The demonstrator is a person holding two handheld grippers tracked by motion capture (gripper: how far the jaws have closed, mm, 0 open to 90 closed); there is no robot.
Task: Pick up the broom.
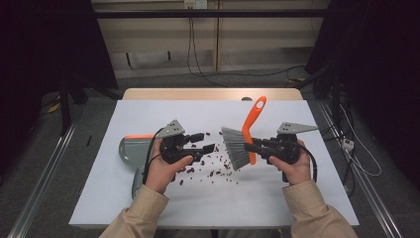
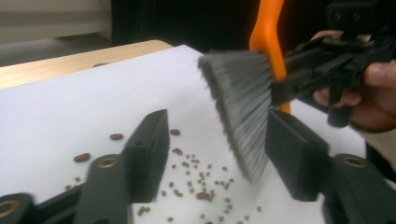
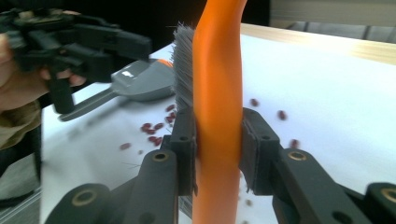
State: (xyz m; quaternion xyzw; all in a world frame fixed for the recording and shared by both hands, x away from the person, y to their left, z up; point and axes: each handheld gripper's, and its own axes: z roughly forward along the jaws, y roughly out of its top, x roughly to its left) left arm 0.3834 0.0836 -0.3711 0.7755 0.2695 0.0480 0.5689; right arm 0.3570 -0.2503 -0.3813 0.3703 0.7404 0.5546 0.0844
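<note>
A hand brush with grey bristles (image 1: 235,148) and an orange handle (image 1: 255,116) hangs over the white table top. My right gripper (image 1: 251,145) is shut on the handle (image 3: 218,93), just beside the bristles, and the handle stands up between its pads. My left gripper (image 1: 208,141) is open, with its jaws pointing right toward the bristles (image 2: 240,102), and nothing is pressed between its pads. Several small red-brown beans (image 1: 213,166) lie scattered on the sheet under and between the two grippers. A grey dustpan (image 1: 130,148) with an orange edge lies flat behind my left hand.
The white sheet (image 1: 297,198) covers most of a wooden table (image 1: 208,93), whose bare far edge shows beyond it. Cables trail on the floor at the back and right. Bare sheet lies in front of the hands and at the far side.
</note>
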